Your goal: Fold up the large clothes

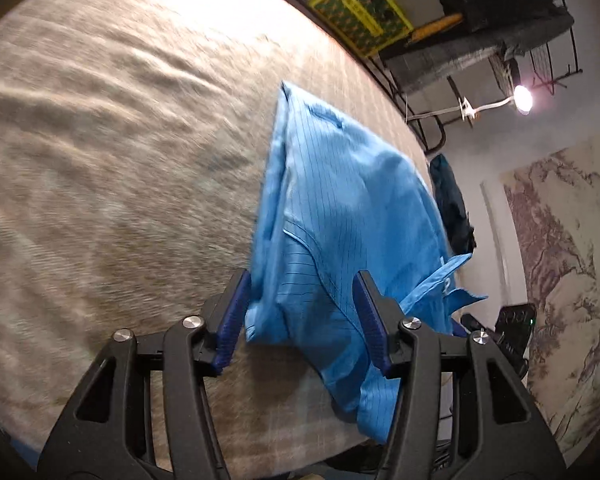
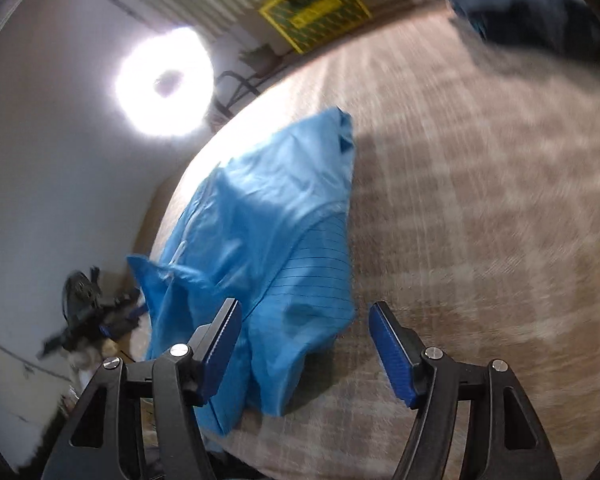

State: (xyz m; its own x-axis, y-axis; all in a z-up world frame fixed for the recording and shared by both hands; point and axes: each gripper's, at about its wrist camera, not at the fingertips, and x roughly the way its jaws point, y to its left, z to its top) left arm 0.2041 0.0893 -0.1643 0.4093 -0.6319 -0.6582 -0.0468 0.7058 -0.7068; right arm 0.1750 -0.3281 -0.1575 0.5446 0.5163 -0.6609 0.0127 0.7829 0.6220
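**Blue garment let go on the bed**

The blue garment (image 1: 332, 216) lies folded near the bed (image 1: 112, 152) edge. My left gripper (image 1: 304, 316) straddles it, fingers spread; my right gripper (image 2: 304, 344) gapes wider, holding nothing, releasing the fold.

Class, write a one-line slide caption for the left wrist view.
Open left hand-held gripper straddling a folded light-blue pinstriped garment on a beige woven bedspread.

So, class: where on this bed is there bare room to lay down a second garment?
The beige bedspread lies bare across the wide stretch beside the blue shirt. It is crowded along the bed edge, where the shirt's collar overhangs, and at the far corner by the dark garment.
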